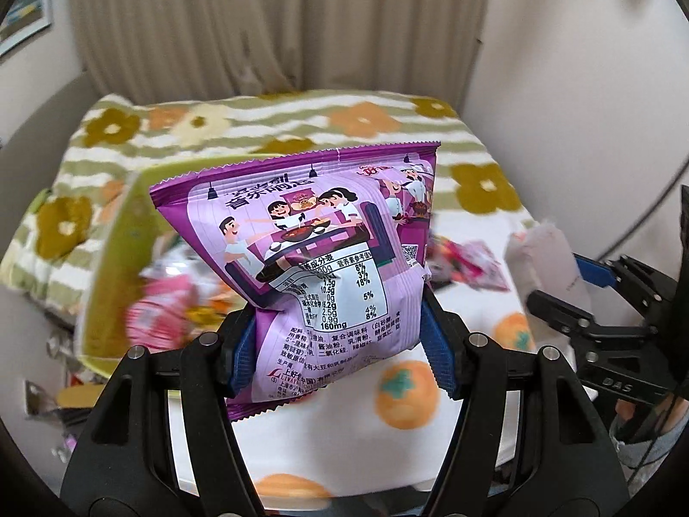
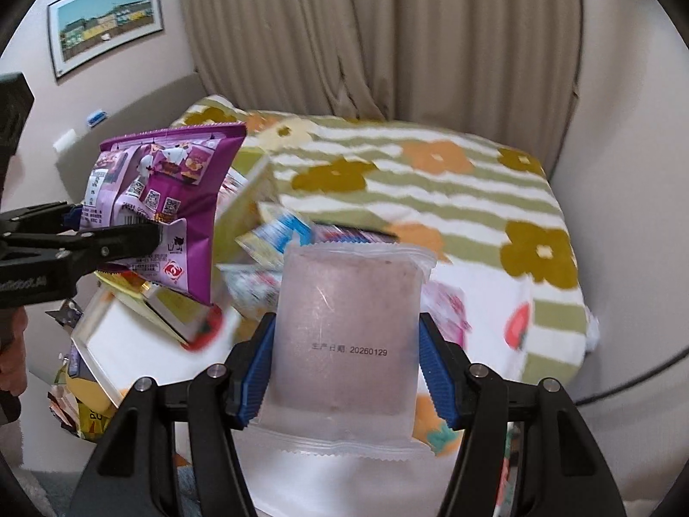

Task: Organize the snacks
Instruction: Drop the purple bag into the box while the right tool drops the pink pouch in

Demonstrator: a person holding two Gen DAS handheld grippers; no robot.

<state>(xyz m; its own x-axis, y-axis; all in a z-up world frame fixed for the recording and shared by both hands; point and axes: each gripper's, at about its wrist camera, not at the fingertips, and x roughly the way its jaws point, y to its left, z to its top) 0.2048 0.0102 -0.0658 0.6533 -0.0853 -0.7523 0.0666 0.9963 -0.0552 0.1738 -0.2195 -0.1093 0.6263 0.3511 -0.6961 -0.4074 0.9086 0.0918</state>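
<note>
- Holding one snack in each gripper right now. Our left gripper (image 1: pixel 340 344) has its blue pads squeezed on the lower part of a purple bag (image 1: pixel 318 258), which stands up dead centre of the left wrist view, nutrition table facing us.
- Same bag shows up at the left of the right wrist view, pinched by black fingers coming in from the left edge.
- Our right gripper (image 2: pixel 344 366) is clamped on a frosted pouch (image 2: pixel 349 323), pads pressing both its sides. It fills the lower middle of that frame, with a printed date on the front.
- In the left wrist view we catch that pouch at the right edge, sticking out of the other gripper.
- Behind and below both bags is a green box (image 1: pixel 107 258), tilted and blurry, with mixed packets (image 2: pixel 267 232) in and around it.
- Everything sits over a floral blanket (image 2: pixel 430 181), with a curtain (image 2: pixel 387 43) at the top of the frame.
- We can see a picture (image 2: pixel 107 17) hanging upper left.
</note>
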